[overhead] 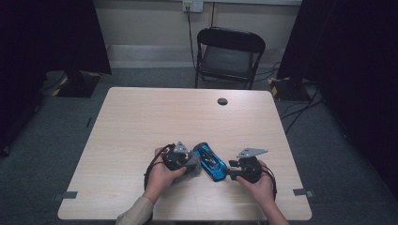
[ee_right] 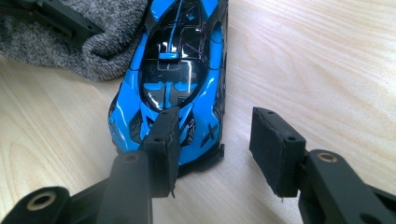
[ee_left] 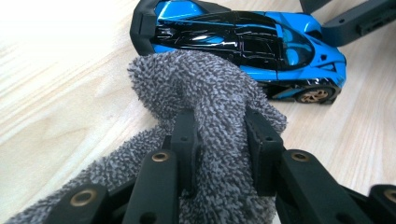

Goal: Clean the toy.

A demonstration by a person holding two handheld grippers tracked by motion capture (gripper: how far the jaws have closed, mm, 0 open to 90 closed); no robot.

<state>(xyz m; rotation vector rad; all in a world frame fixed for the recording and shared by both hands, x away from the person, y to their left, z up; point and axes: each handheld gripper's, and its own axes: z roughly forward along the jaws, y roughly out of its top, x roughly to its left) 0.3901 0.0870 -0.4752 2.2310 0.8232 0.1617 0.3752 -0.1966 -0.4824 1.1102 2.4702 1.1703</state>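
Observation:
A glossy blue and black toy car lies near the table's front edge, between my two grippers. My left gripper is shut on a bunched grey fuzzy cloth, which rests against the car's side. My right gripper is at the car's nose with its jaws apart. One of its pads overlaps the hood, and the other stands on bare wood beside the car with a gap to it.
The light wooden table has a round cable hole near its far edge. A black folding chair stands behind the table. Black curtains hang at both sides. Grey tape tabs mark the front corners.

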